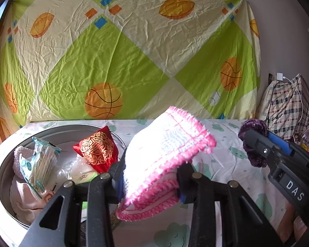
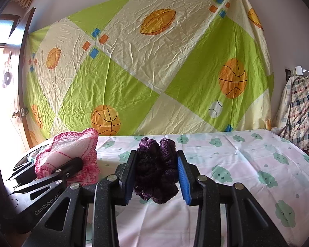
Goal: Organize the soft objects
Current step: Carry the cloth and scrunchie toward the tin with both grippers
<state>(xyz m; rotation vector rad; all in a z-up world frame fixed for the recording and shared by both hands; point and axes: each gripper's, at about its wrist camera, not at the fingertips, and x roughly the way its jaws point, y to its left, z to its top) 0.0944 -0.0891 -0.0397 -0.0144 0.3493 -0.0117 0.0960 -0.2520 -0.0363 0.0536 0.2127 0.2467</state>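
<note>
The left claw (image 1: 150,177) is matte black with a speckled finish, its two fingers carried on flat linkage bars with triangular cut-outs. Round silver screws sit at the pivots. A blue ribbed pad shows on the inner face of one finger. Seen from the other side, its bar bears "GenRobot.AI" in white.

The right claw (image 2: 155,174) has the same black speckled build, silver pivot screws and cut-out bars, with bright blue ribbed pads (image 2: 183,180) lining both fingers. Its body carries the white letters "DAS".
</note>
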